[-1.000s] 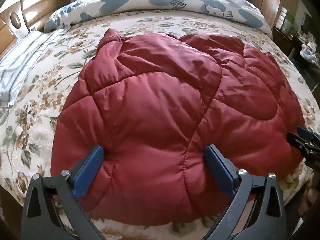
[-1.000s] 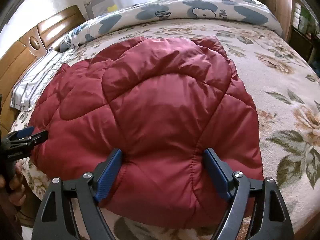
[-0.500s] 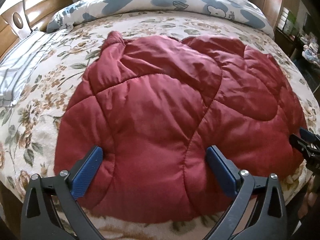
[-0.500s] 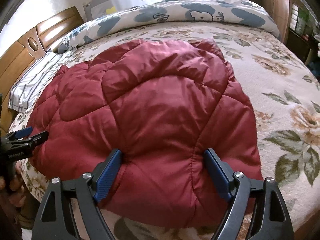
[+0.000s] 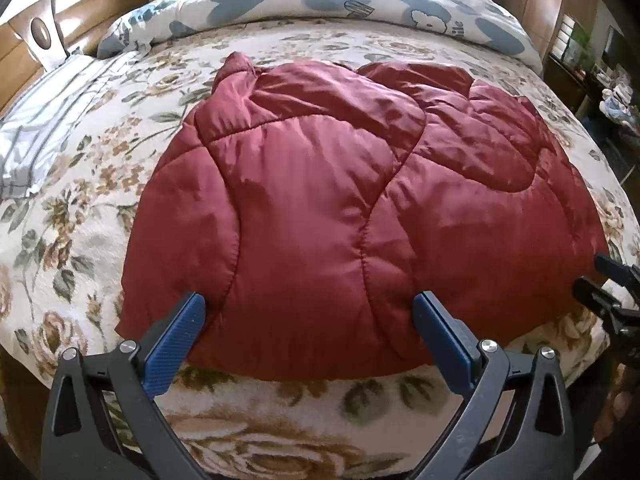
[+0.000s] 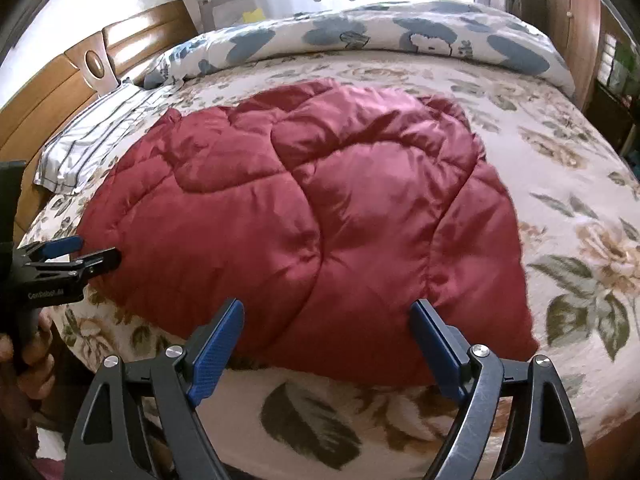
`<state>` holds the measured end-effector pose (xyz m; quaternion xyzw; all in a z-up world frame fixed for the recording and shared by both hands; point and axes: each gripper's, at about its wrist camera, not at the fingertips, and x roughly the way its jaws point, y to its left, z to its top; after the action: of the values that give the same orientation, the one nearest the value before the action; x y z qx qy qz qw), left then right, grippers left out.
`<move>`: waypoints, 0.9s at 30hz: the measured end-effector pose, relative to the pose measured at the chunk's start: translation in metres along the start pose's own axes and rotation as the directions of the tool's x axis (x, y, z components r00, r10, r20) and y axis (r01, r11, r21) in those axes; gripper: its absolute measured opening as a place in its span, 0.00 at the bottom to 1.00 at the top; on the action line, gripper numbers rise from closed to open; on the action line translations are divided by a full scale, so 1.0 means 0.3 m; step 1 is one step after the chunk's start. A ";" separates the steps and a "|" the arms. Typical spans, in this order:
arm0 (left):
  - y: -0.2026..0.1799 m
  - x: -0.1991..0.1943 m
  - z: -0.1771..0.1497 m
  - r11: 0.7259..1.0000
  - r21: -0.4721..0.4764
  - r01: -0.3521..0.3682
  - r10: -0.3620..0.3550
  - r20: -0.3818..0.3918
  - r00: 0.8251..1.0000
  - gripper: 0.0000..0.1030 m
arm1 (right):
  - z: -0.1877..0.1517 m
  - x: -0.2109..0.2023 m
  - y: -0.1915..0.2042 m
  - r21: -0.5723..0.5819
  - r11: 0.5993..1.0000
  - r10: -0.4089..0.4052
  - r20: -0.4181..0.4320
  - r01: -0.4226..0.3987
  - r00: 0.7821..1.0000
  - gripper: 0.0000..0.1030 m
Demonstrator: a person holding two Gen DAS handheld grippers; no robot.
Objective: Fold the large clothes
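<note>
On the floral bedspread (image 5: 72,216) lies the red quilted jacket (image 5: 340,208), near the bed's front edge. Left gripper (image 5: 310,308) stands spread, gripping nothing; right gripper (image 6: 326,312) is opening, its pads clear of the fabric.

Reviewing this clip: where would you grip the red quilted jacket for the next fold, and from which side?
Probably the red quilted jacket's near hem, approached from the bed's near edge: it lies flat and puffy, and only that thin edge fits between open fingers.

Headboard (image 5: 24,52) cut off left
</note>
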<state>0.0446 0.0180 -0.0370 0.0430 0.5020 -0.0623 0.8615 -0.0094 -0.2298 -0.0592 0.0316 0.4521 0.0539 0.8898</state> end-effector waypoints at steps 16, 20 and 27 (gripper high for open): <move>-0.013 -0.038 -0.023 0.999 0.023 -0.025 0.026 -0.024 0.999 1.00 | -0.017 -0.034 -0.037 0.059 0.998 0.038 0.002 -0.039 0.999 0.84; -0.022 -0.078 -0.061 0.997 0.057 -0.047 0.049 -0.024 0.999 1.00 | -0.027 -0.095 0.014 0.013 0.998 0.060 -0.002 -0.060 0.998 0.84; -0.007 -0.153 -0.107 0.996 0.070 -0.049 0.051 -0.028 0.998 1.00 | -0.066 -0.177 0.073 -0.033 0.998 0.055 -0.031 -0.056 0.998 0.84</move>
<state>-0.0059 0.0232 -0.0128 0.0864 0.5110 -0.0576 0.8533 -0.0580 -0.2146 -0.0260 0.0284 0.4633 0.0866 0.8815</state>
